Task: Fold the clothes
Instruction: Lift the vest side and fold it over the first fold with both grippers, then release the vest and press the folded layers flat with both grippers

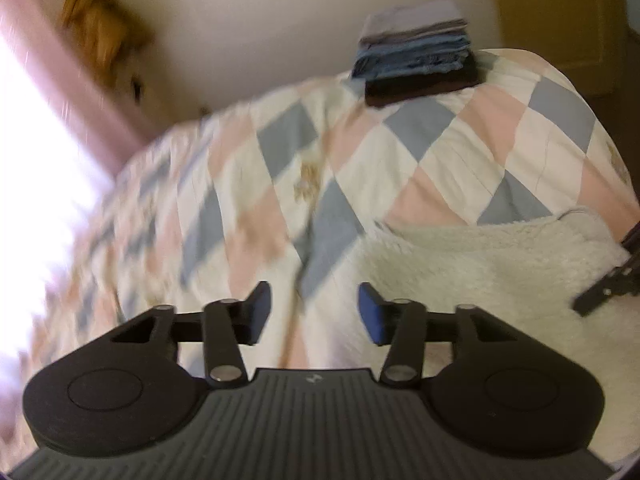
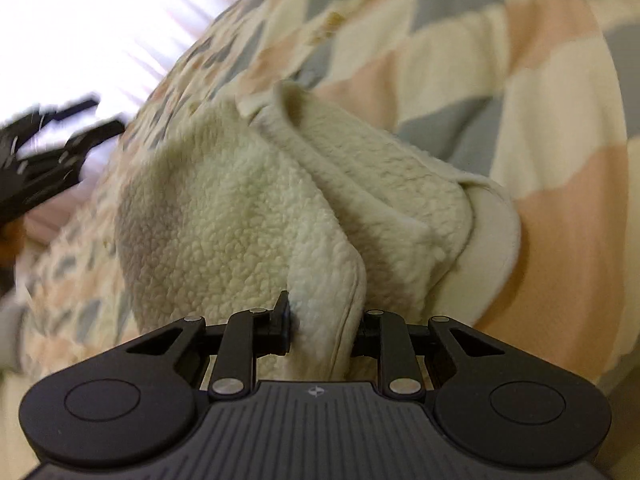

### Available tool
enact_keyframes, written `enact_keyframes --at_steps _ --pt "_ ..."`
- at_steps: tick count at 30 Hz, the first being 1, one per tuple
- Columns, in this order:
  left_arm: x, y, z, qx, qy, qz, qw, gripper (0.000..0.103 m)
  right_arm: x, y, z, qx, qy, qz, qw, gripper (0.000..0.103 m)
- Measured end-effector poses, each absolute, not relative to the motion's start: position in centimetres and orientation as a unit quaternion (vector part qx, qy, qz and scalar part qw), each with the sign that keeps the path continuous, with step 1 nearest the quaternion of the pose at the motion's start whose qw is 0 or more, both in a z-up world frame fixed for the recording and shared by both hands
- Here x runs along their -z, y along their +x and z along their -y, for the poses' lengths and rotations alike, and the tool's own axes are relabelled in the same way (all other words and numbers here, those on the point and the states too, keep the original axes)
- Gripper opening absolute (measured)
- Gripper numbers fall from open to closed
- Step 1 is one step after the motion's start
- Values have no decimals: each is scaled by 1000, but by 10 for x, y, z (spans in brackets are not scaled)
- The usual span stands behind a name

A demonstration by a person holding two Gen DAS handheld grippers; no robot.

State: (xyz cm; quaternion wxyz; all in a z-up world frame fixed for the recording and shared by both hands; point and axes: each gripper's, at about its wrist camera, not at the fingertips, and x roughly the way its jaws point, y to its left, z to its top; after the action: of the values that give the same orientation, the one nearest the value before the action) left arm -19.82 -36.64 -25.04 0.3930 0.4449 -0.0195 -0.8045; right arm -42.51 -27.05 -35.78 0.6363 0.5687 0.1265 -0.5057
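Across the bed's diamond-patterned quilt (image 1: 420,148) we see a folded stack (image 1: 416,68) at the far edge; our right gripper (image 2: 320,320) has its fingers clamped on the cream fleece garment (image 2: 240,216), which lies bunched and partly doubled; our left gripper (image 1: 314,312) hovers with fingers apart, empty; this piece looks mid-fold.

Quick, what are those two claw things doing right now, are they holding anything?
Left gripper: open, holding nothing, above the quilt.
Right gripper: closed on an edge of the cream fleece garment.
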Motion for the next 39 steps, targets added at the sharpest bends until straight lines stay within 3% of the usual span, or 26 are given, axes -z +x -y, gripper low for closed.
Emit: enact_keyframes --at_steps 2,5,12,24,27,30,31,33,39 --pt "256 -192 357 801 450 -13 395 19 357 -428 273 501 567 -125 641 23" --pt "264 -190 347 793 452 -45 405 13 346 -428 273 507 542 -127 658 22" --pt "286 -208 355 786 441 -65 428 14 326 -451 280 532 499 -106 675 21" --pt "316 -235 369 792 464 -44 394 14 351 -479 279 552 530 -121 633 20" --pt "300 -238 371 800 451 -56 391 14 362 -479 282 553 540 -126 622 22" --pt "279 -235 377 811 419 -71 402 14 359 -476 281 559 534 -133 621 28" --pt "278 -235 378 811 417 -69 405 14 355 -473 278 563 522 -137 626 39" --pt "283 -236 383 805 423 -65 411 14 349 -467 273 571 498 -145 637 52" --pt "293 -235 398 804 406 -90 425 14 330 -449 257 591 423 -169 666 48"
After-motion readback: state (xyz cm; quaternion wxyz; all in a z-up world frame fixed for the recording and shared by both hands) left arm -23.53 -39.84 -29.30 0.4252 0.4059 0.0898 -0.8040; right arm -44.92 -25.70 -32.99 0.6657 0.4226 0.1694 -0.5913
